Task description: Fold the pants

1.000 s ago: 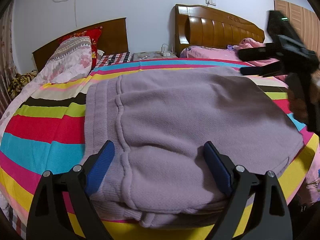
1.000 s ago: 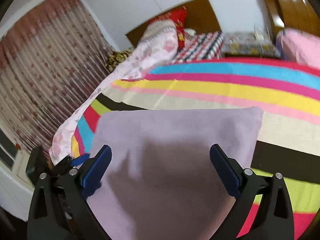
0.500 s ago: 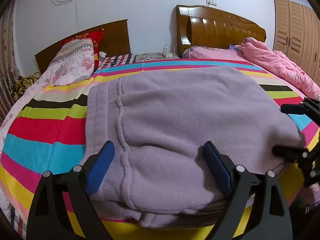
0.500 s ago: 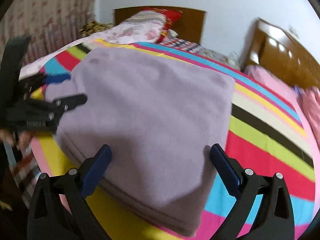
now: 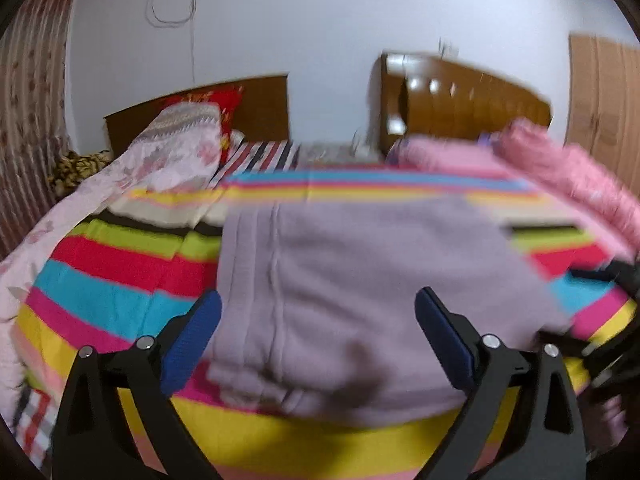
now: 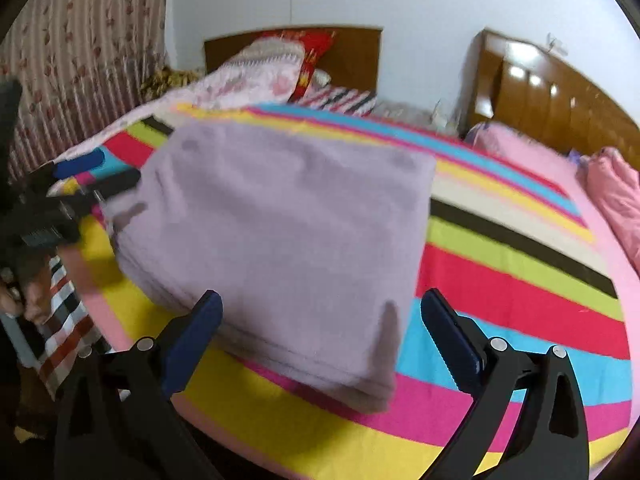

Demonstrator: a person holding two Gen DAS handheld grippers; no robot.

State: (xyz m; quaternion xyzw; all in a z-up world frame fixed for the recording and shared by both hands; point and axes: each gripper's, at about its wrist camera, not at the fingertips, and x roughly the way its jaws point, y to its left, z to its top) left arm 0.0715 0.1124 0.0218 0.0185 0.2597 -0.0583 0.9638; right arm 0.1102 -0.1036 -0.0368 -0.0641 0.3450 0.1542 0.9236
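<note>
The left gripper [image 5: 318, 320] has just spread its jaws wider and has risen back from the near hem of the folded lilac pants [image 5: 360, 292]; a second ago its blue pads straddled that hem low down, and now the fabric sits lower and further off between them, untouched. Nothing is pinched in it: the tool is released. The left view is smeared with motion blur where it was sharp before.

The right gripper [image 6: 320, 320] has swung from high over the far side of the bundle round to its right-hand near corner. Its jaws gape wide with the pants [image 6: 280, 232] corner between the pads but free of them; it grasps nothing.

The pants lie as a squarish, several-layer stack on the striped bedspread [image 6: 500, 288], close to the bed's near edge, the ribbed waistband running along the left side in the left view.

Left of the stack the spread is bare up to a floral quilt [image 5: 120, 184] along the bed's side. To the right, stripes run bare as far as the pink blanket [image 6: 616, 200]. Beyond the stack the bedspread stays clear up to the wooden headboards [image 5: 472, 104]. The near hem almost reaches the mattress edge.
</note>
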